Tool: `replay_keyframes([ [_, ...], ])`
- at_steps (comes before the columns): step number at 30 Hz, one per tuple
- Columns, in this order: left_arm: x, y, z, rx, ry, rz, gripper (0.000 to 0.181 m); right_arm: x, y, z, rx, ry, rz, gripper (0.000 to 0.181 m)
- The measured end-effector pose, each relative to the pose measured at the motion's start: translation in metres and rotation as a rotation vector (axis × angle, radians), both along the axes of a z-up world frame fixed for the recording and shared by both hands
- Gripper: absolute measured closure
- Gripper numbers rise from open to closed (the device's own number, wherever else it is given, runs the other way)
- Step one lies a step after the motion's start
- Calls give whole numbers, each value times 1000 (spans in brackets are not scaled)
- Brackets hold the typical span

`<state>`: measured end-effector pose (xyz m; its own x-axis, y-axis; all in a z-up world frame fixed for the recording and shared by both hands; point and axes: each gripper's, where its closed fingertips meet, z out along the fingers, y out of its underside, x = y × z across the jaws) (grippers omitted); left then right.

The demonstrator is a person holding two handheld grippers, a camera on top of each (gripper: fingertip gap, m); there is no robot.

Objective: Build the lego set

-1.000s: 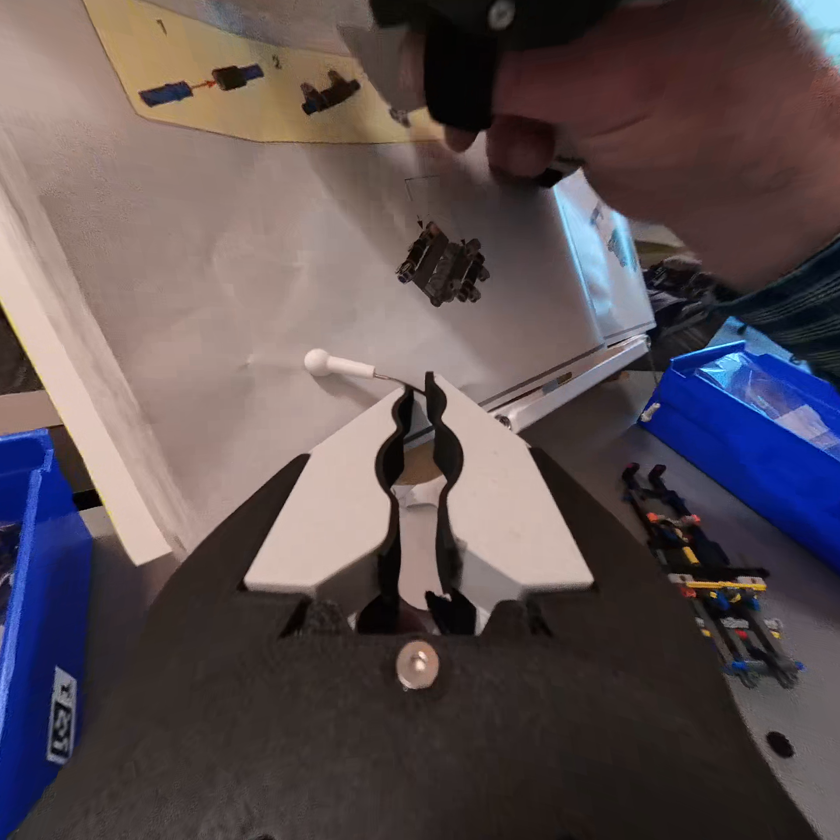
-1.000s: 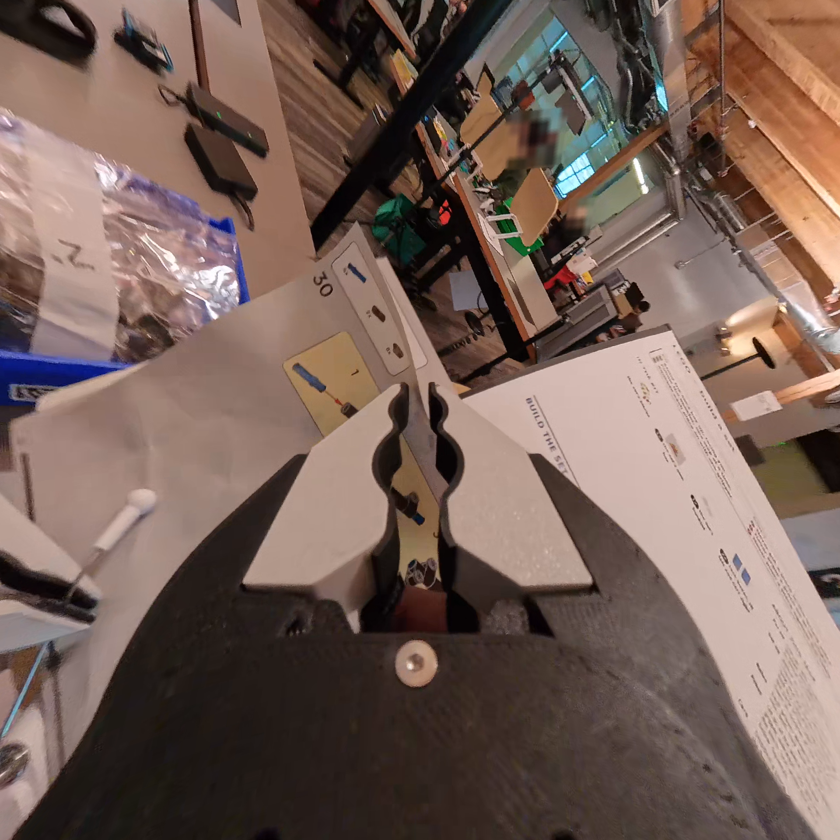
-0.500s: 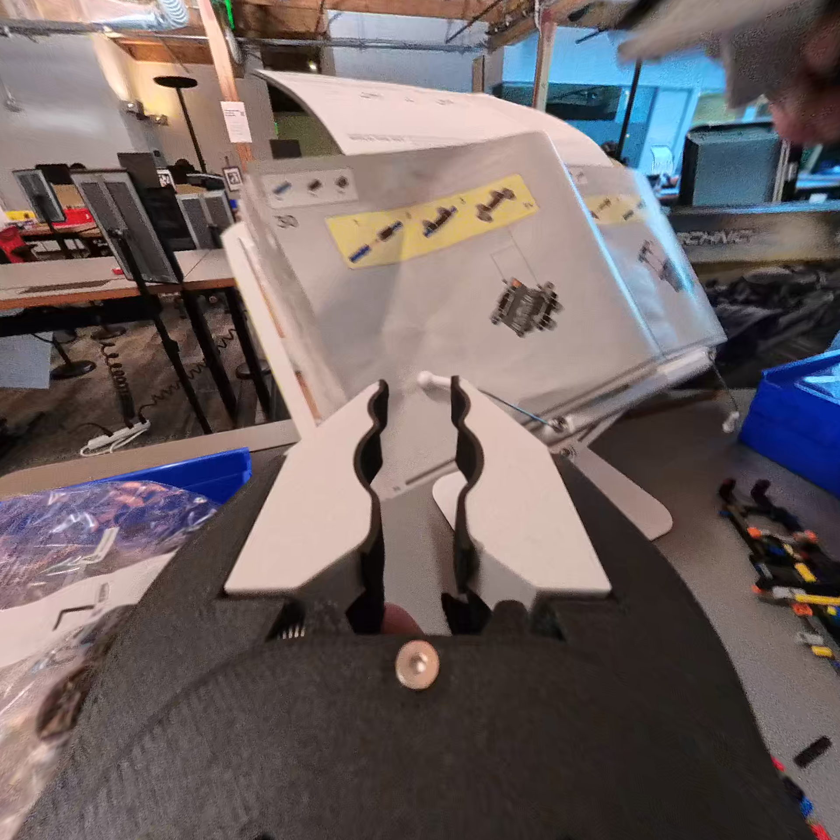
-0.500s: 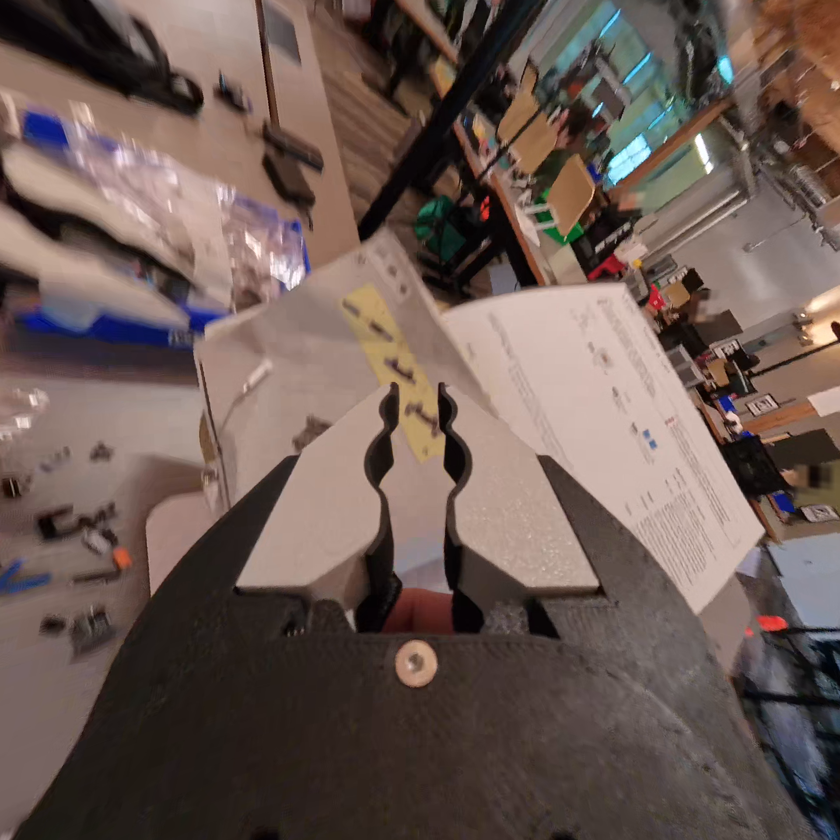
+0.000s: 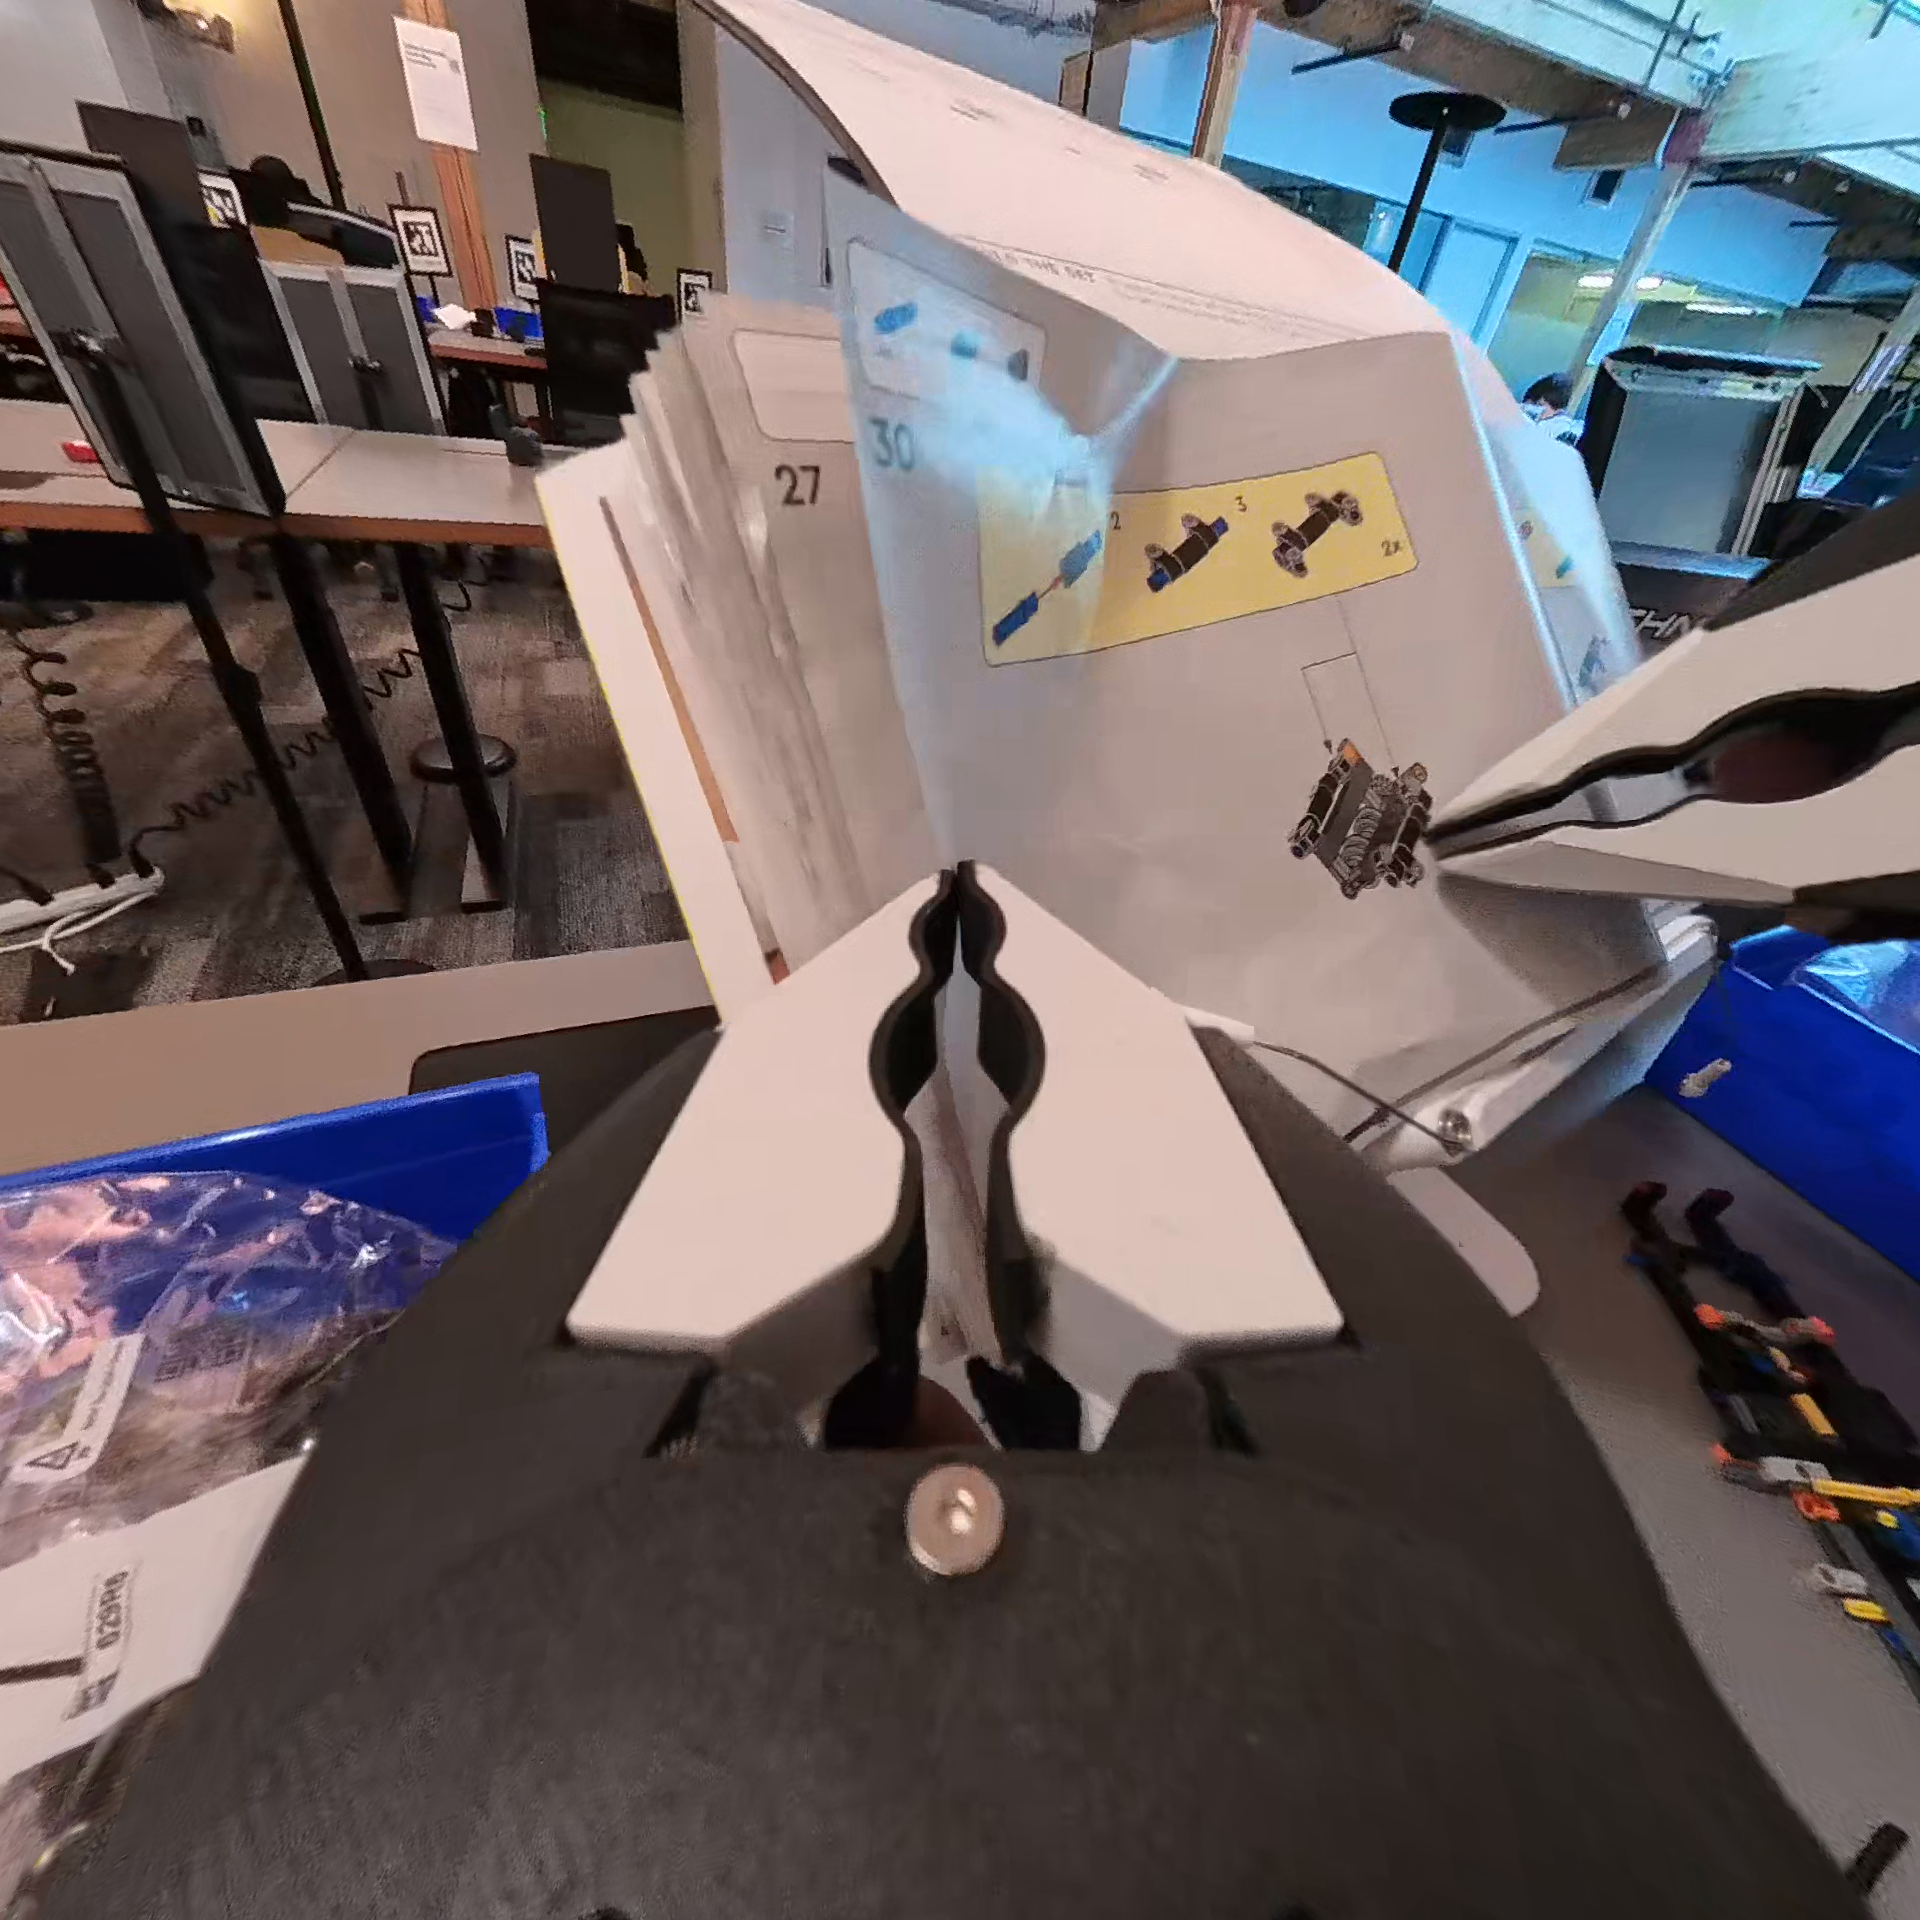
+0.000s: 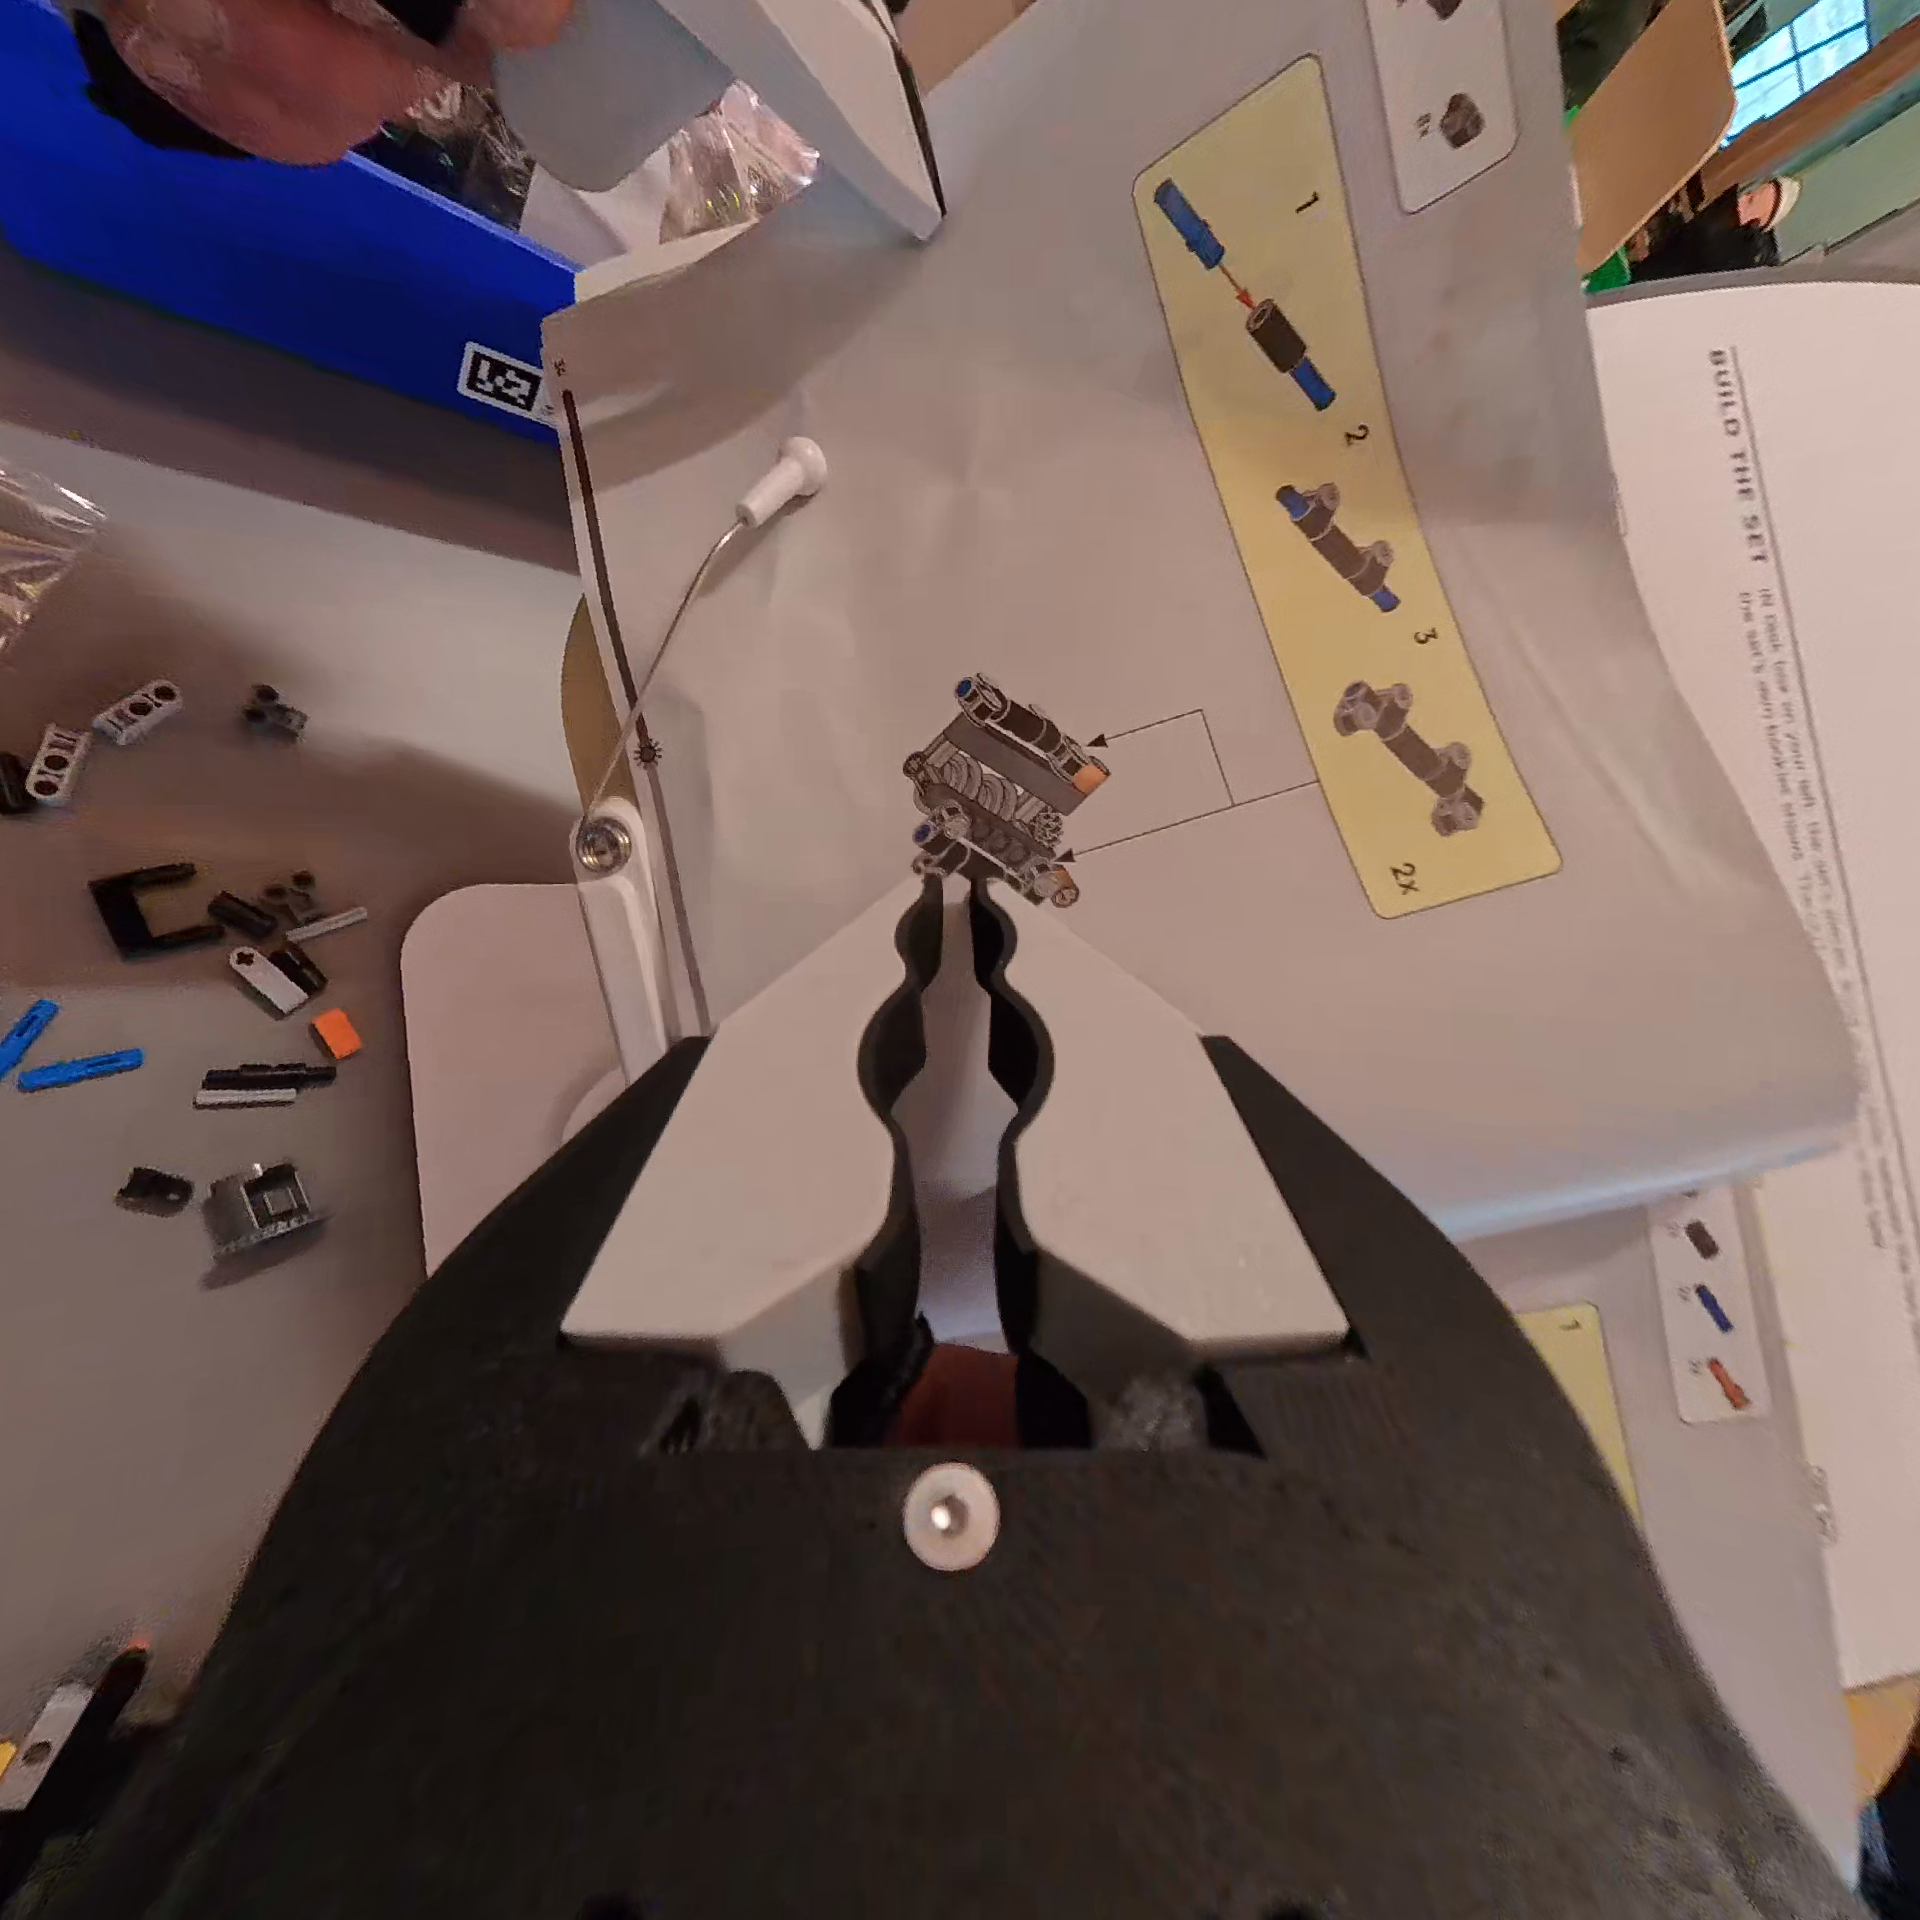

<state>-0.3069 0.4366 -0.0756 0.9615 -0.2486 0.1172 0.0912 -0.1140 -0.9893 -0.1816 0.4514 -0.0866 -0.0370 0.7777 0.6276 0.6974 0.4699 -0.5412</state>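
Lego instruction booklet (image 5: 1195, 748) stands open on a white stand (image 6: 499, 997), its lifted page pinched at the lower edge between the closed fingers of the left gripper (image 5: 957, 883). The right gripper (image 6: 951, 888), tips nearly pressed together, meets the same page just below the printed assembly drawing; whether it grips paper cannot be told. Left of the stand, loose lego pieces (image 6: 249, 935) lie scattered on the grey table (image 6: 312, 1403). Beyond the booklet sits a blue bin (image 6: 208, 239).
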Motion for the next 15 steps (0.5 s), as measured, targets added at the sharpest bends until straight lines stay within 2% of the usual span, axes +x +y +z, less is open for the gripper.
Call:
replay_keyframes([
  [4,-7,2,-3,-21,-14,-9,181,-4,4,-10,-20,-14,-19,179],
  [6,-15,3,-4,-24,-28,28,180,-5,-2,-10,-37,-1,-8,174],
  [8,-26,-1,-2,-11,-11,85,164,-1,-10,-1,-39,27,-5,168],
  [11,-27,-23,10,45,48,96,146,14,-30,17,12,42,10,165],
  [15,-21,-70,12,81,226,118,144,42,-85,19,-29,6,80,166],
])
